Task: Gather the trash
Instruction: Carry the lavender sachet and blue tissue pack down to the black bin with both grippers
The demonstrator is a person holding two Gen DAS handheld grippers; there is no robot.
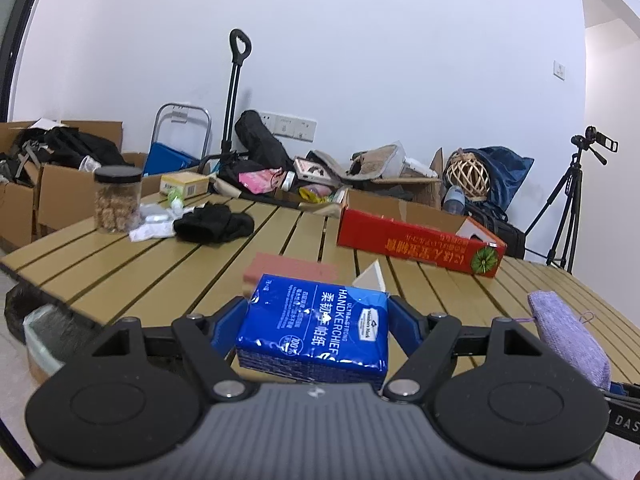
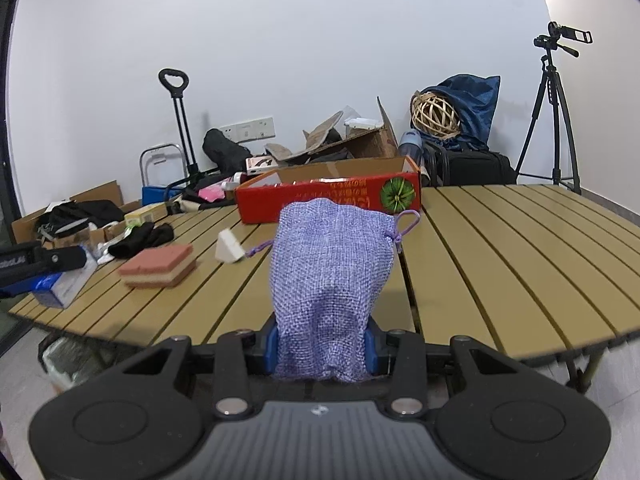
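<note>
My left gripper [image 1: 316, 312] is shut on a blue handkerchief tissue pack [image 1: 316, 328] and holds it over the near edge of the slatted table [image 1: 160, 264]. My right gripper [image 2: 322, 340] is shut on a purple woven drawstring pouch [image 2: 332, 272], held upright above the table's front edge; the pouch also shows in the left wrist view [image 1: 568, 336]. A pink sponge block [image 2: 160, 266], a small white wedge [image 2: 229, 249], black cloth [image 1: 214, 222] and crumpled white wrappers [image 1: 154, 224] lie on the table.
A long red open box [image 1: 420, 244] lies across the far middle of the table. A jar of snacks [image 1: 117, 200] stands at the far left. A lined bin [image 1: 48, 340] sits on the floor below the left edge. Boxes, bags and a tripod [image 2: 554, 112] stand behind.
</note>
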